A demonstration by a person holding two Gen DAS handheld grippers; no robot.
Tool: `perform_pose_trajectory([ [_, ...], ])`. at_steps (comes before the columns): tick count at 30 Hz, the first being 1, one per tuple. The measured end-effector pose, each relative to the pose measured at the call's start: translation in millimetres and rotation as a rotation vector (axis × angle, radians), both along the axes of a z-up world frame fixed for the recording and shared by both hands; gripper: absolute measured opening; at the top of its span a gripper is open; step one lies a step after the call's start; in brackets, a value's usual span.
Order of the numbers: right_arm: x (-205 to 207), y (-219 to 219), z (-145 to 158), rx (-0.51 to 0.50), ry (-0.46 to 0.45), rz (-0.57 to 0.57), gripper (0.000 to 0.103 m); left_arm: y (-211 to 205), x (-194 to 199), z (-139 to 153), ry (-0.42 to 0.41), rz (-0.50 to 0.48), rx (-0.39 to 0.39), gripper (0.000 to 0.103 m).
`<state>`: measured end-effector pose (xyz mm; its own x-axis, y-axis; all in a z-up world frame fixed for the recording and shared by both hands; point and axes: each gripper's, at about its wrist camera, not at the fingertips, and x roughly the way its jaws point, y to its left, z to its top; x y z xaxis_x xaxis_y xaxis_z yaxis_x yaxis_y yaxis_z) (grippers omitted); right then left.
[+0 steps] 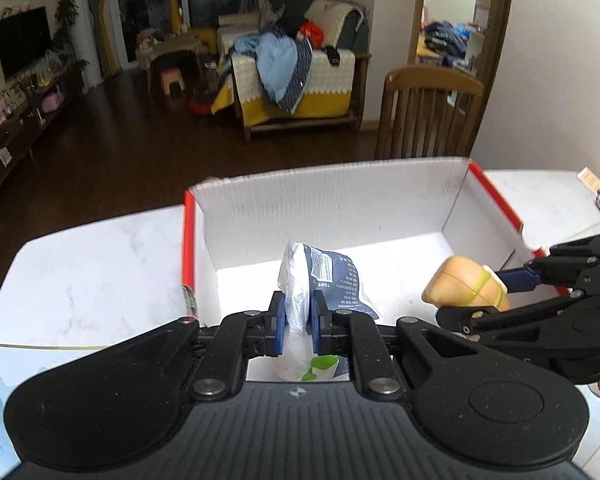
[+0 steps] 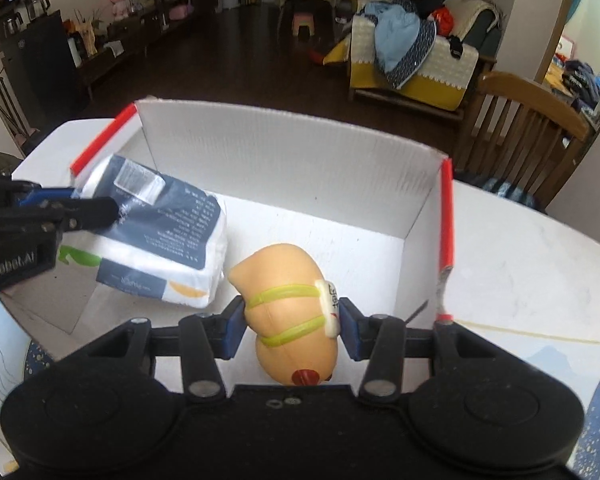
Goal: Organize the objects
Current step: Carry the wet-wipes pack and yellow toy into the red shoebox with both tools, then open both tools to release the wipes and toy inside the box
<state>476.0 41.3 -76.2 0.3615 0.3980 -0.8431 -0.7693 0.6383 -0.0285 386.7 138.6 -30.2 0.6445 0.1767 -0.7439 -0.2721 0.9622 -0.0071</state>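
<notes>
Left wrist | left gripper (image 1: 299,316) clamps tissue pack (image 1: 332,280) | right gripper (image 2: 292,322) clamps toy (image 2: 288,304) over box (image 2: 300,152)

Home living room: sofa (image 1: 300,76), television (image 1: 22,40).

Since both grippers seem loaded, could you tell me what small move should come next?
Probably lower both a little and open: the left gripper holds the tissue pack and the right gripper the toy, both over the white box.
</notes>
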Motion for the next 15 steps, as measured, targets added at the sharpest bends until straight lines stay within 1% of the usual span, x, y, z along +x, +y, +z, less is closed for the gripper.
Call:
perform_pose_trajectory([
  [3,7.5,4.8,-10.5,-0.047,0.015,-0.007,0.048,-2.3,7.1,-7.4,0.023,-0.01,-0.003,0.011],
  [9,10.3,7.1,-21.1,-0.075,0.055,0.004,0.049,-6.3,17.6,-15.5,0.053,-0.032,-0.012,0.011],
  [15,9.0,9.9,-28.9,-0.107,0.053,0.019,0.05,-3.5,21.5,-20.6,0.102,-0.034,-0.022,0.012],
])
